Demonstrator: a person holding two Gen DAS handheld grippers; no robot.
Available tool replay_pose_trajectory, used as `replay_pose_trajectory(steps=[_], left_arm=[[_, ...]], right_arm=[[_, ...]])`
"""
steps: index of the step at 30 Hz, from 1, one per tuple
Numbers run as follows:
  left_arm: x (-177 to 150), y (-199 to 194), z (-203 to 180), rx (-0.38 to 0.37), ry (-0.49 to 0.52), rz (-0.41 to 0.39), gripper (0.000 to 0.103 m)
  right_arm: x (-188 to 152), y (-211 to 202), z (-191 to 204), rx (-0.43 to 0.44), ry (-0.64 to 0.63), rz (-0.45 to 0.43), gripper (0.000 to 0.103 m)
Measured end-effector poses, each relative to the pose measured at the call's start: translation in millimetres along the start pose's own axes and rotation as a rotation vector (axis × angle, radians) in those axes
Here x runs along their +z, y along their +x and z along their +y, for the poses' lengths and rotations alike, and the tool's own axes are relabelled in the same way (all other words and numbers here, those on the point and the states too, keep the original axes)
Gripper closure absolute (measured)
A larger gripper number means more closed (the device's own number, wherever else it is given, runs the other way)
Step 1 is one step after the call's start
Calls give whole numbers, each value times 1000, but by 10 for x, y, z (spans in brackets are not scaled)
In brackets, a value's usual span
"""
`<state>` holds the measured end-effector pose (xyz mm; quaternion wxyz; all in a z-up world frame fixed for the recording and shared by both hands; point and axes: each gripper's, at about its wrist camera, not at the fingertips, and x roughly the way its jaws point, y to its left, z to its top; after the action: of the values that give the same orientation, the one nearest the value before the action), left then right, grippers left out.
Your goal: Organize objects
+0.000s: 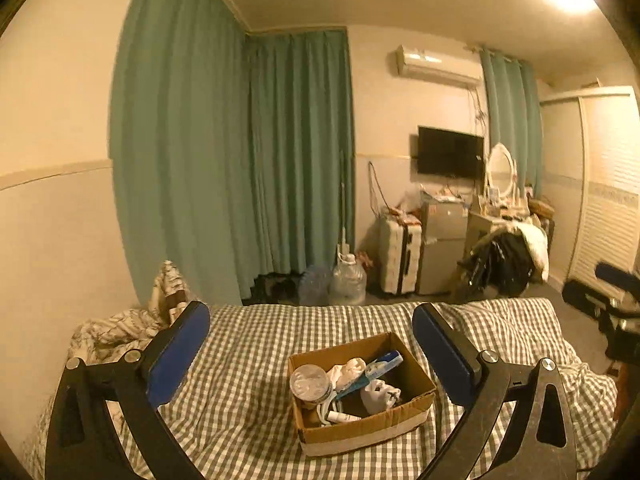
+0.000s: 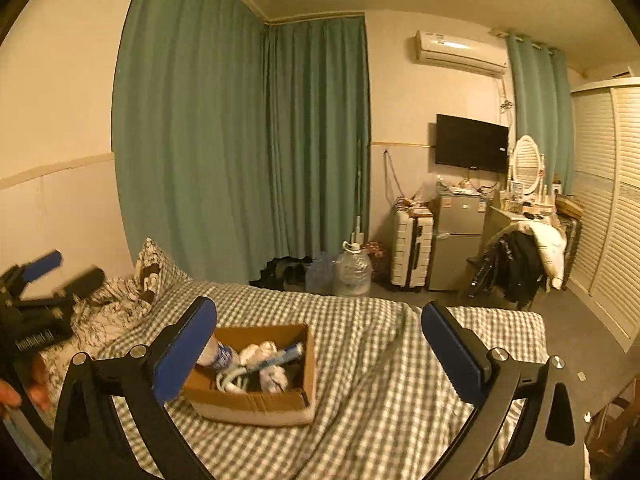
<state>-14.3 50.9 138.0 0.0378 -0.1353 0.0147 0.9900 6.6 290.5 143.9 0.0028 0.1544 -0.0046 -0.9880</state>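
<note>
Two tools hang above a bed covered in a grey-and-white checked sheet, each with its blue-padded fingers spread wide and holding nothing. The left tool is seen from its own camera with the cardboard box lying on the sheet between and below its fingers; the right tool has the same box low on its left side, partly behind its left finger. The box sits open on the bed and holds a round foil-topped tub in its near-left corner, a blue-and-white tube lying slantwise across the middle, a crumpled white cloth or tissue behind it, a small white bag toward the right, and a white cable with a small white tube at the front. A patterned quilt and pillow are bunched at the head of the bed by the wall. Across the room stand green curtains, a large water jug, a white suitcase, a small grey fridge, a wall-mounted television, an air conditioner, an oval mirror on a cluttered dresser and a chair draped with dark and white clothes.
</note>
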Motion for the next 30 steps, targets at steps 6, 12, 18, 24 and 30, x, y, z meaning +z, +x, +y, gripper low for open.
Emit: replay_pose_trajectory(steps=[6, 12, 18, 24, 30], left_arm=[[-330, -250, 8, 21, -47, -22, 0], [-774, -263, 21, 45, -45, 6, 0], [-1228, -151, 35, 102, -33, 48, 0], [-1450, -85, 26, 105, -27, 85, 0], [-1497, -47, 13, 114, 1, 103, 0]], right_arm=[[-498, -254, 14, -38, -19, -27, 0], [-1092, -218, -40, -65, 32, -62, 0], [-1347, 10, -65, -77, 41, -29, 0], [-1476, 157, 27, -65, 17, 11, 0], [-1508, 214, 122, -59, -7, 27, 0]])
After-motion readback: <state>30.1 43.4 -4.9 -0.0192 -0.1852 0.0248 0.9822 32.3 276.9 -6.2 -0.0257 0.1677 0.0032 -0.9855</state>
